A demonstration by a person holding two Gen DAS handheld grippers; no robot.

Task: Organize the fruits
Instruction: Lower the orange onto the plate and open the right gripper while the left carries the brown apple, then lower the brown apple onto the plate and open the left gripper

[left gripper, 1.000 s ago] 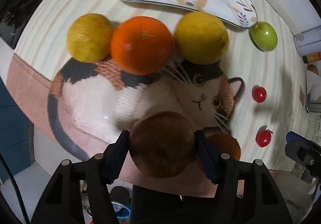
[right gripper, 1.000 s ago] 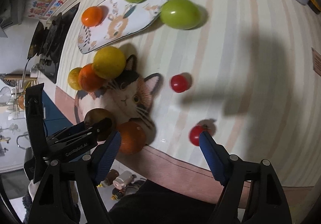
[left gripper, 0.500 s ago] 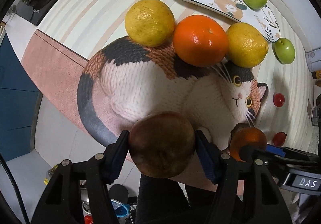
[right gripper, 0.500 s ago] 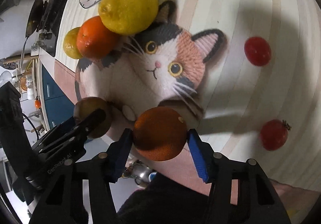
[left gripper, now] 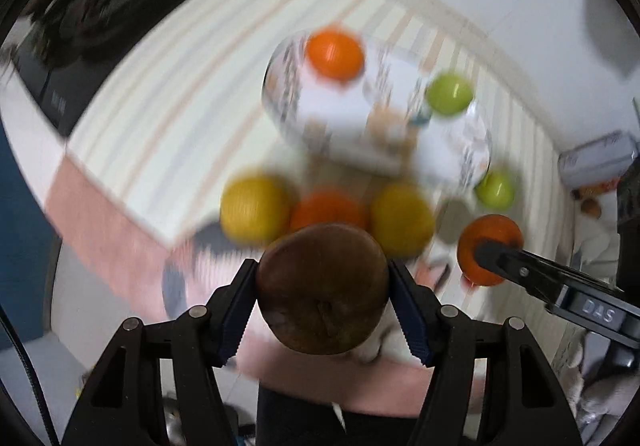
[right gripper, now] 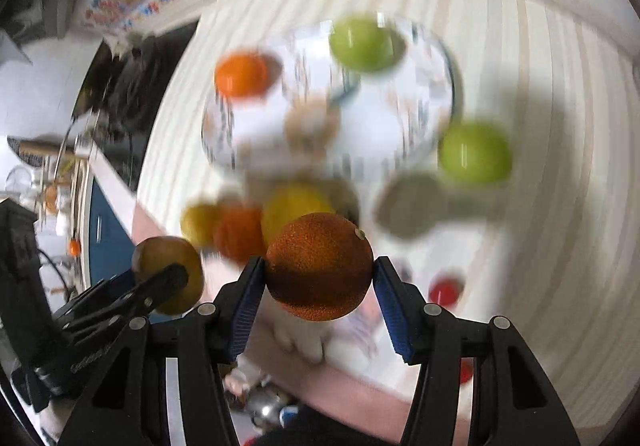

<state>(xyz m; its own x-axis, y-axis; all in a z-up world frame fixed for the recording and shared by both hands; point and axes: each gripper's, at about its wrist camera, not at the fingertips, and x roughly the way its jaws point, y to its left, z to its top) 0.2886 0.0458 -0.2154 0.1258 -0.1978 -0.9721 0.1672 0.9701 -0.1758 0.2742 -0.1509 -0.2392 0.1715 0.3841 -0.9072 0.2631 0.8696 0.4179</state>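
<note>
My left gripper (left gripper: 322,300) is shut on a brown round fruit (left gripper: 322,288), held above the near edge of the cat mat (left gripper: 192,270). My right gripper (right gripper: 319,294) is shut on a dark orange fruit (right gripper: 319,266), also lifted. Each gripper shows in the other's view: the right one with its orange (left gripper: 490,248), the left one with the brown fruit (right gripper: 168,274). On the mat's far edge lie a yellow fruit (left gripper: 254,208), an orange (left gripper: 326,208) and another yellow fruit (left gripper: 402,220). A patterned plate (left gripper: 344,134) holds an orange (left gripper: 335,53) and a green fruit (left gripper: 450,94).
A second green fruit (left gripper: 495,188) lies on the striped table right of the plate. A red tomato (right gripper: 444,292) lies on the table near my right fingers. A dark stove (left gripper: 72,58) is at the far left. A white box (left gripper: 596,162) sits at the right edge.
Both grippers have lifted and tilted up with their fruits, so the plate is now in front. The background is motion-blurred.
</note>
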